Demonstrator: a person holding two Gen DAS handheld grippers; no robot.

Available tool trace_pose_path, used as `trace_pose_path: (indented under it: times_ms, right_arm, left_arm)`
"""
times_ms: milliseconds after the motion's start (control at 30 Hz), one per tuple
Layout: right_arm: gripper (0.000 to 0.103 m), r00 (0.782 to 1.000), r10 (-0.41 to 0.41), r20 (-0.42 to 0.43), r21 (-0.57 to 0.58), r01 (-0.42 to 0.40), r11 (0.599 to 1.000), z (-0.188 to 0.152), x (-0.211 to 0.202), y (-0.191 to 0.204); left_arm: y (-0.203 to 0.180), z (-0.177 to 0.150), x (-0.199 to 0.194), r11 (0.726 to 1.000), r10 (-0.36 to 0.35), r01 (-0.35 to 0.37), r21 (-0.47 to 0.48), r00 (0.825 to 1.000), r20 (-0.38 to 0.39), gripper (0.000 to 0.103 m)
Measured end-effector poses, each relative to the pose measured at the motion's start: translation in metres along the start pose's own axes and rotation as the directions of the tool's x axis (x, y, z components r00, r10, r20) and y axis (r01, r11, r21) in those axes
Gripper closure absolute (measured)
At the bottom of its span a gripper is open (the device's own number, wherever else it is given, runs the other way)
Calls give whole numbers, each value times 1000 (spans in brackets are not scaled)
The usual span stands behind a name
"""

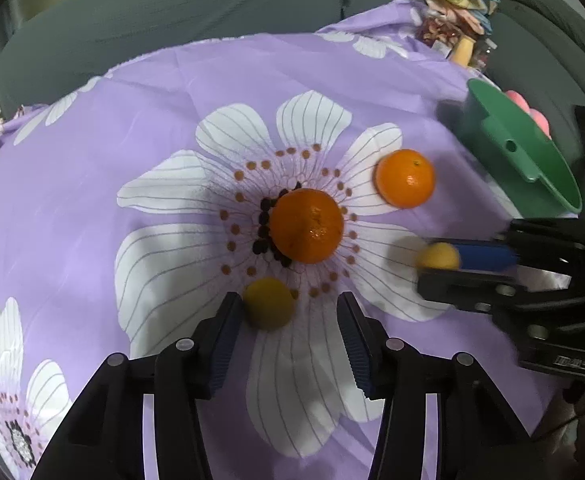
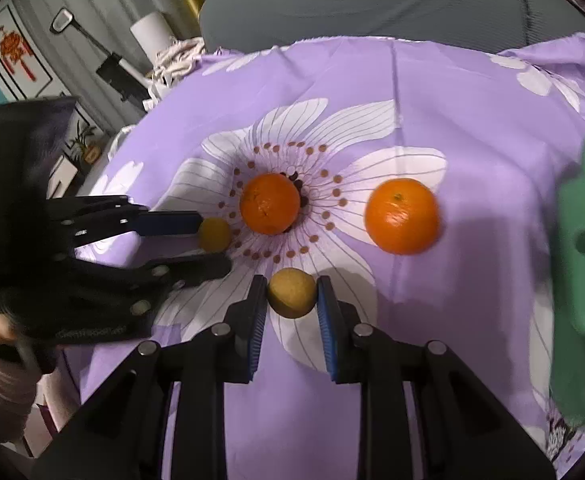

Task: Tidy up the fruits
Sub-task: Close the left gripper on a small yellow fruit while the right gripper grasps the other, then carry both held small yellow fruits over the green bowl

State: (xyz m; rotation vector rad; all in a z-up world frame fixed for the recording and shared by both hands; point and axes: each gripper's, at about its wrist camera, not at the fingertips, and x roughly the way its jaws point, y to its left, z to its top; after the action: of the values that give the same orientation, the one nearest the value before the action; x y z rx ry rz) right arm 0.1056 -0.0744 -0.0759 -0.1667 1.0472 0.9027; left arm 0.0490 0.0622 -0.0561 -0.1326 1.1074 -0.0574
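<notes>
Two oranges lie on the purple flowered cloth: one on the flower's centre [image 1: 306,226] [image 2: 269,203], one to its right [image 1: 405,178] [image 2: 401,216]. Two small yellow fruits lie nearer. My left gripper [image 1: 288,316] [image 2: 212,240] is open, with one yellow fruit [image 1: 269,303] [image 2: 214,234] against its left finger. My right gripper [image 2: 291,294] [image 1: 438,258] is shut on the other yellow fruit [image 2: 292,293] [image 1: 439,257], low over the cloth. A green bowl [image 1: 524,152] [image 2: 584,240] stands at the right, with fruit partly showing inside.
A grey sofa [image 1: 172,12] runs behind the table. Cluttered bags and a small bottle [image 1: 462,50] lie at the far right corner. A white roll [image 2: 150,32] and cords [image 2: 176,58] sit beyond the table's left edge.
</notes>
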Motion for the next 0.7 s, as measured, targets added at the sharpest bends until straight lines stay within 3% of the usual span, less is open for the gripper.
trace_pose_path:
  times_ms: [300,433,700]
  right_arm:
    - [77,999,10,36,16,-11,1000,-4,-13,-4]
    - [77,999,12,41,26,-13,1000,-8,-17,-8]
    - [77,998,9,62,41,-11,999,-19,-33,-13]
  left_arm:
    - [5,4,9,1000,13,-13,-25,1000,-7,77]
    - [6,2,8,999,-4,4,-42,1000,-1,77]
    - [-7,-4,-19,992,-102,105,-64,994,45,77]
